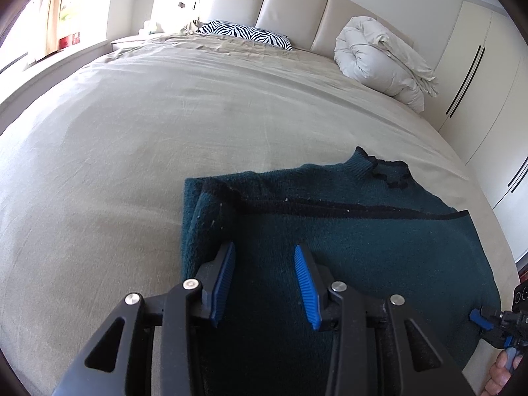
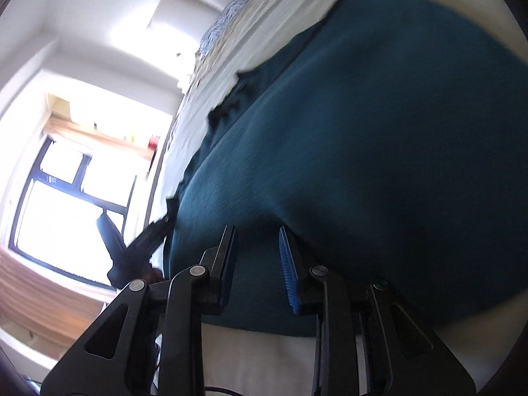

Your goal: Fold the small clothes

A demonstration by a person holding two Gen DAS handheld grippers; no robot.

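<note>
A dark teal knit sweater (image 1: 346, 231) with black trim lies on the bed, its left side folded over and its collar pointing away. My left gripper (image 1: 264, 264) is open just above the sweater's near left part, holding nothing. My right gripper (image 2: 257, 247) is open, tilted sideways, with its jaws over the sweater's (image 2: 363, 148) near edge. The right gripper also shows at the right edge of the left wrist view (image 1: 488, 325), by the sweater's right edge, with a hand behind it.
The beige bed cover (image 1: 148, 148) spreads wide to the left and beyond the sweater. A zebra pillow (image 1: 247, 33) and a rolled white duvet (image 1: 379, 59) lie by the headboard. White wardrobes (image 1: 478, 82) stand right; a window (image 2: 66, 198) is left.
</note>
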